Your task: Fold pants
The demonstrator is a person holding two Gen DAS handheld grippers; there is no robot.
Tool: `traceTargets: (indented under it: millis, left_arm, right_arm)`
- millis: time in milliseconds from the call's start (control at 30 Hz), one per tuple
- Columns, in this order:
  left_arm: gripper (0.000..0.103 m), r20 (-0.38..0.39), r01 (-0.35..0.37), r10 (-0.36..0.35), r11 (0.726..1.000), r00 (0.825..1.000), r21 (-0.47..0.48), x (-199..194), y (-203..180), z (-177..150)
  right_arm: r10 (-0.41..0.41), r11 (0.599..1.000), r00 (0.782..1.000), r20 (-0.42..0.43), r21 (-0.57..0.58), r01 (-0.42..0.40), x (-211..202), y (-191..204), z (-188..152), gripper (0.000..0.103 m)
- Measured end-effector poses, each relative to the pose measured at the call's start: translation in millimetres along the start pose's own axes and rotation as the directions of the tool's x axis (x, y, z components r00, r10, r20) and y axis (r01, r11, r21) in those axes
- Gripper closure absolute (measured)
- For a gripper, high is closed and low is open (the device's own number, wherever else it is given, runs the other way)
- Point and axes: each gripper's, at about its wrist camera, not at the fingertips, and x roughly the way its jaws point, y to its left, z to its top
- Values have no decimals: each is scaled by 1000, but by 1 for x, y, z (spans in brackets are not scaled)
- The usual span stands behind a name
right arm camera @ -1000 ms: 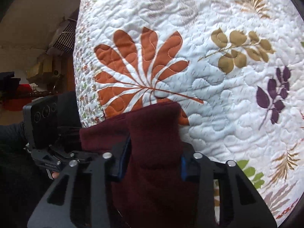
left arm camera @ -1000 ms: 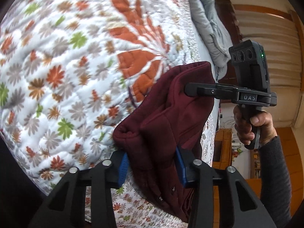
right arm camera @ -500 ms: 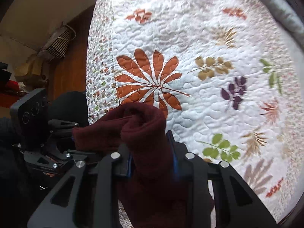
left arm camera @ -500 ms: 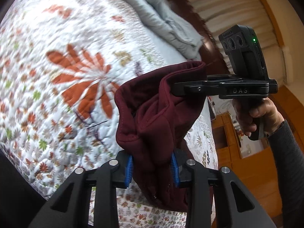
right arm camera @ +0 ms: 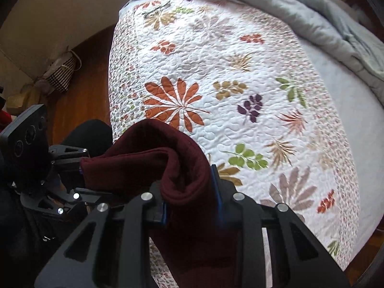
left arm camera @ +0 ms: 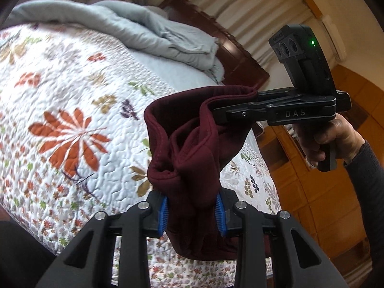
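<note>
Both hand-held grippers clamping maroon pants, above bedspread

Bed wearing a white quilt with leaf prints, grey duvet bunching by a dark wooden headboard, pale curtains hanging behind, wooden floor showing, possibly a striped bag leaning by the wall.
</note>
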Motion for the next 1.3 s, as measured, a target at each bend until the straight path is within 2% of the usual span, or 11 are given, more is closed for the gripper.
traceTargets:
  millis: [533,1300]
  left_arm:
    - [72,-27,13,-9,984,1000,175,-9,-85,-11]
    - [72,-60,90,-75,950,995,299,0,-165,-30]
  right_arm:
    - [-80,994,991,109,85,71,-67,-11,-81,80]
    - [-191,976,965,179,139,168,-123,-19,-169,88]
